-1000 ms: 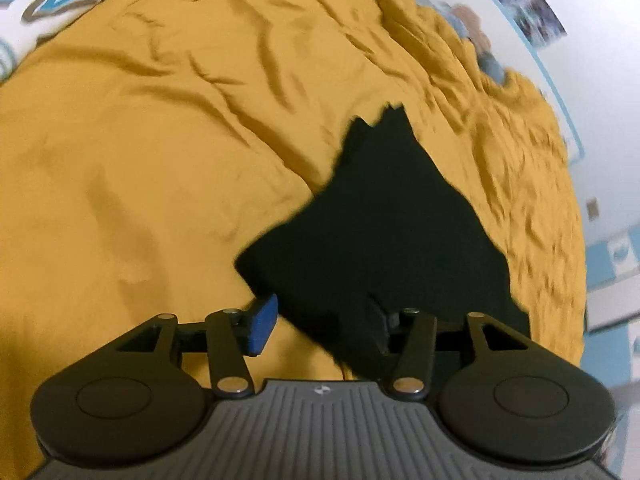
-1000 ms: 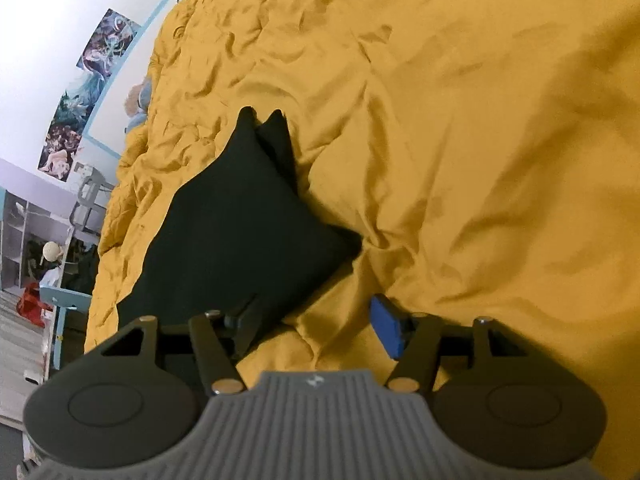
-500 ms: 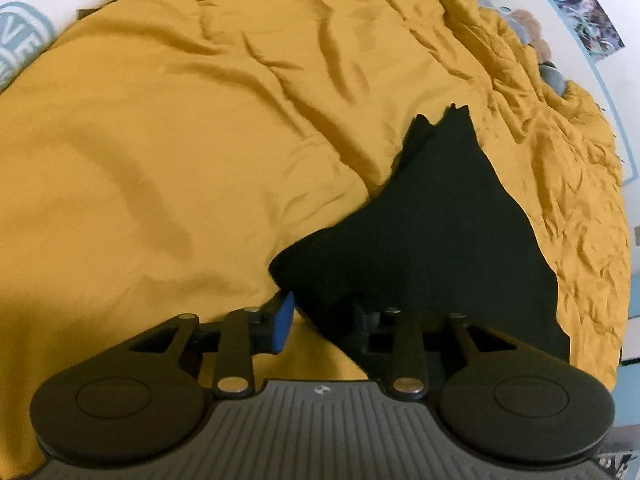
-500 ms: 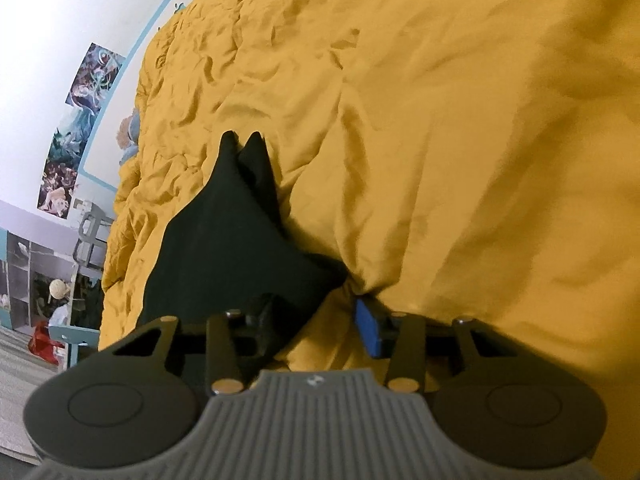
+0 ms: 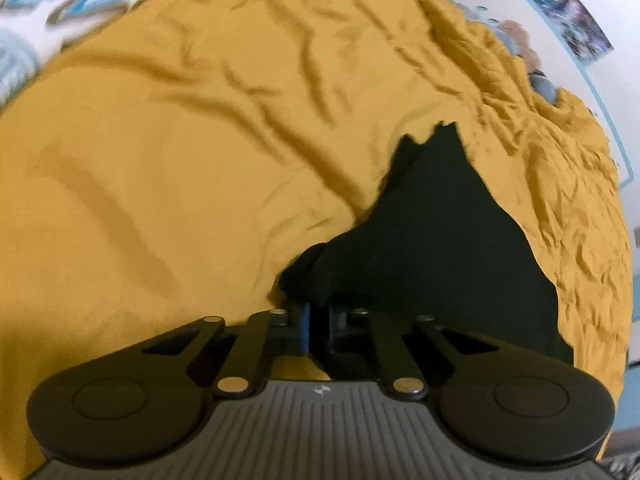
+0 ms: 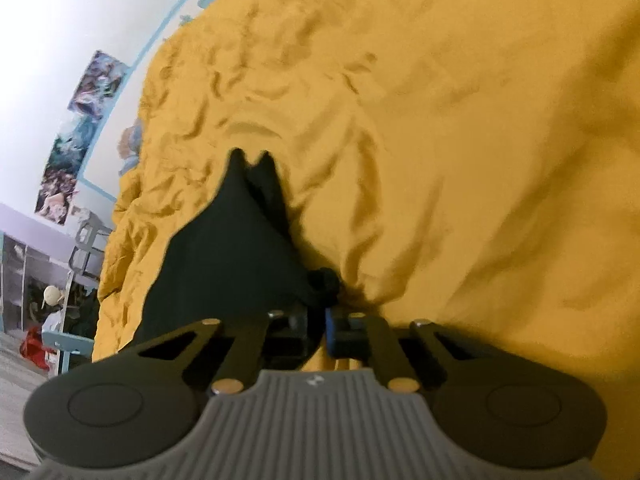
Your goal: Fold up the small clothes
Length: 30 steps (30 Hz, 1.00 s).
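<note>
Two claws: left claw and right claw have just closed — each pinching a near corner of the black garment.
Garment: lying on the yellow bedspread.
Tip: lift both corners evenly — keep the edge taut.

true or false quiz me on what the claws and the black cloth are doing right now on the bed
1. The left claw is shut on a near corner of the black garment. True.
2. The right claw is wide open above the cloth. False: it is shut on a bunched corner of the black garment.
3. The garment lies on a mustard yellow bedsheet. True.
4. The garment is white with a print. False: it is plain black.
5. The far end of the garment shows two small points. True.
6. The bedsheet is perfectly smooth. False: it is creased all over.
</note>
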Available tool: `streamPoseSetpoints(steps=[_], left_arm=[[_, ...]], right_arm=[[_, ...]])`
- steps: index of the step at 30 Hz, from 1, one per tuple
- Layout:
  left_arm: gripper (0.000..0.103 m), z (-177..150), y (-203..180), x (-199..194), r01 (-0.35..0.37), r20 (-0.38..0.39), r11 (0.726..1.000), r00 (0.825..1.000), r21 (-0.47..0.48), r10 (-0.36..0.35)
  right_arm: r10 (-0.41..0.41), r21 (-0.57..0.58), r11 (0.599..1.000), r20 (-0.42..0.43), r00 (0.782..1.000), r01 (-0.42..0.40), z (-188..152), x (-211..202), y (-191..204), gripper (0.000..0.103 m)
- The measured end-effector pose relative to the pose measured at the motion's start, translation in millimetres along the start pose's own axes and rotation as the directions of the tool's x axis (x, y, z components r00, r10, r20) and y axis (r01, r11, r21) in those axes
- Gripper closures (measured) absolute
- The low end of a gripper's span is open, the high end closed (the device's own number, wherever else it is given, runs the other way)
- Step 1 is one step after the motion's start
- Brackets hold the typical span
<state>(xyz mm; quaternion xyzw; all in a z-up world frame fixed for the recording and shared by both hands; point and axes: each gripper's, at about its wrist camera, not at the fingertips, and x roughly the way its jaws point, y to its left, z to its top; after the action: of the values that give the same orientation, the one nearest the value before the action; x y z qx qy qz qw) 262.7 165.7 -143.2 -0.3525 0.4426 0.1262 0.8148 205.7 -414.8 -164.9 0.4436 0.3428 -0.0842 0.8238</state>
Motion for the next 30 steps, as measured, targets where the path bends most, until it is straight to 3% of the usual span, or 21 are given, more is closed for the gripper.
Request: streamPoseSetpoints(steps=[7, 12, 18, 25, 30], left_arm=[[0.098, -1.5, -33.9, -44.8, -0.034, 0.105, 0.987, 0.994, 0.154, 0.017], [0.098, -4.7, -39.7, -77.7, -0.033, 0.122, 0.976, 0.992, 0.216, 0.007], [0.098, -22.0, -16.3, -78.5, -0.039, 0.020, 0.975, 0.999, 0.217, 0.036], [0.095, -32.8, -1.1, -37.3, -0.135, -0.049, 0.965, 0.988, 0.225, 0.149], [0.070, -31.4, -7.3, -33.3, -0.177, -0.055, 0.940, 0.978, 0.290, 0.201]], right_arm=[[0.005, -0.056, 0.998, 0.055, 0.998, -0.002, 5.6, -31.4, 23.5, 0.103], [0.034, -0.090, 0.996, 0.074, 0.997, -0.027, 4.8, -74.1, 30.8, 0.103], [-0.026, -0.079, 0.996, 0.018, 0.999, 0.027, -8.0, -99.0, 10.8, 0.103], [-0.134, -0.045, 0.990, -0.065, 0.989, 0.132, -29.9, -65.2, -29.6, 0.103], [-0.144, -0.066, 0.988, -0.088, 0.986, 0.138, -30.0, -59.7, -35.2, 0.103]])
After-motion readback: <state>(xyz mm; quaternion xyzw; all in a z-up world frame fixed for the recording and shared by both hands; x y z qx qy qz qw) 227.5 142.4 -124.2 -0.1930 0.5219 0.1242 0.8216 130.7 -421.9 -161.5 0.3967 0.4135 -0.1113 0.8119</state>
